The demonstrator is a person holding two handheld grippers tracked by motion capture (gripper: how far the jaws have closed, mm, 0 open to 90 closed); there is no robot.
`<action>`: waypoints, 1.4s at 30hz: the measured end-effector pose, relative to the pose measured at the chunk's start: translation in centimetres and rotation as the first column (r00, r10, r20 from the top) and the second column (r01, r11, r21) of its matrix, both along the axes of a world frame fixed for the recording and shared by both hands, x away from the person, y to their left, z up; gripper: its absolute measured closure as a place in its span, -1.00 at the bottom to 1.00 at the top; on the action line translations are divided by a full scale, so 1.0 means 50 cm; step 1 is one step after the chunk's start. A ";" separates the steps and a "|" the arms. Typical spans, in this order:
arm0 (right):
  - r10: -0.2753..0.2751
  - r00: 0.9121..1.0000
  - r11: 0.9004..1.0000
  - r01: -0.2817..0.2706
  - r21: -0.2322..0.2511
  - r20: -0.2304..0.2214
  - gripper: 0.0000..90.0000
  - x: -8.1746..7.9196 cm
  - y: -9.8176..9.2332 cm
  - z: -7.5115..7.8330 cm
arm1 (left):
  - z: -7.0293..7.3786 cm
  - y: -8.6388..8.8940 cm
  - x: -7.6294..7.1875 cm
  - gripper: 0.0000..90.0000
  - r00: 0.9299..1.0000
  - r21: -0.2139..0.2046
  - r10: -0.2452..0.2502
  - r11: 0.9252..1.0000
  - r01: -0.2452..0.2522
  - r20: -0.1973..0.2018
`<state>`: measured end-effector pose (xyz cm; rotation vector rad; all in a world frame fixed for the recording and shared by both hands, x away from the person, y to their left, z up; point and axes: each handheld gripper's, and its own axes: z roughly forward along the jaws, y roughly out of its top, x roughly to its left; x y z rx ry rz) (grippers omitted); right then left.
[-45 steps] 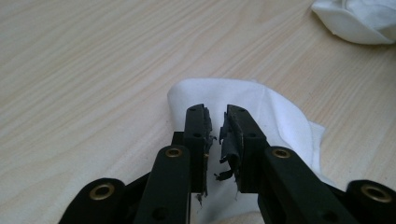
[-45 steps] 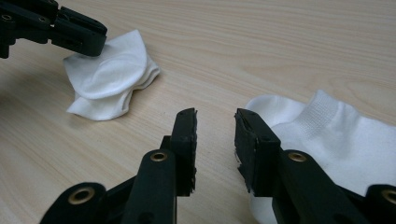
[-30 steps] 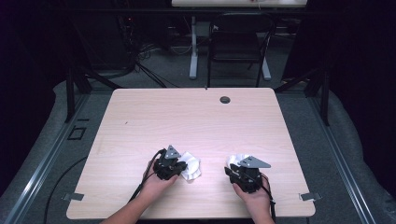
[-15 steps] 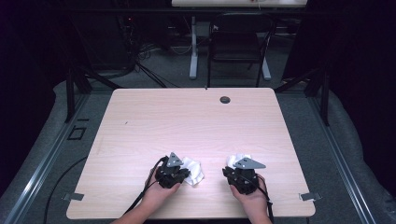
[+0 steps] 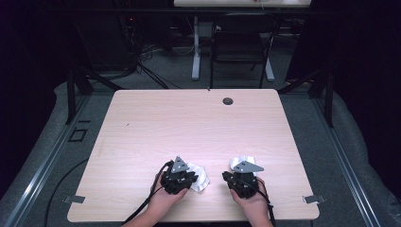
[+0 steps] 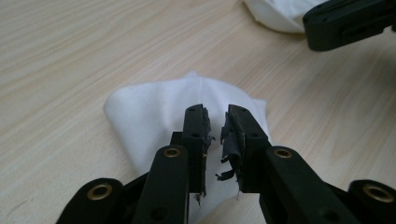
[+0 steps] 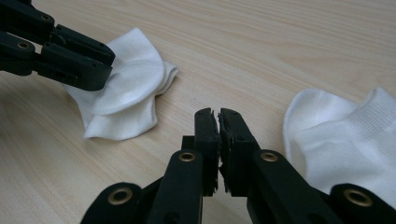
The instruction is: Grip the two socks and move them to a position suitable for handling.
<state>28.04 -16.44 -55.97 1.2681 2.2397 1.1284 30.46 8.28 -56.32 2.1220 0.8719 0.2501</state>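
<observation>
Two white socks lie near the front edge of the wooden table (image 5: 189,123). One crumpled sock (image 5: 199,176) (image 6: 149,112) (image 7: 126,93) lies under my left gripper (image 5: 182,176) (image 6: 217,116). Its jaws have just been opening and stand a little apart above the cloth, pressing on nothing. The other sock (image 5: 241,161) (image 7: 345,140) lies just beyond and to the right of my right gripper (image 5: 242,178) (image 7: 218,116). Those jaws have just been closing and are shut over bare wood with nothing between them. The left gripper's jaws (image 7: 70,56) show in the right gripper view, over the first sock.
A small round black cap (image 5: 228,100) sits near the table's far edge. Beyond the table stand a dark chair (image 5: 239,47) and a desk leg (image 5: 196,47), with cables on the floor. Bare wood stretches from the socks to the far edge.
My left gripper and the sock by it have shifted a little to the right and toward the front edge. The right gripper has barely moved.
</observation>
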 end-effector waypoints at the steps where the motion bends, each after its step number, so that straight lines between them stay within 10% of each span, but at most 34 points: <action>1: 0.003 1.000 1.000 -0.003 -0.004 -0.002 0.91 0.000 -0.001 0.001 | 0.006 -0.008 0.000 0.68 1.000 -0.008 -0.002 1.000 0.003 0.010; 27: -0.004 1.000 1.000 0.004 0.023 0.002 0.87 0.001 -0.008 0.003 | -0.025 -0.073 -0.009 0.69 0.999 0.076 -0.023 0.997 0.020 0.043; 42: 0.070 0.998 0.997 -0.070 0.016 -0.002 0.92 0.000 0.025 0.000 | 0.000 -0.047 -0.002 1.00 1.000 -0.031 -0.022 0.999 0.023 0.012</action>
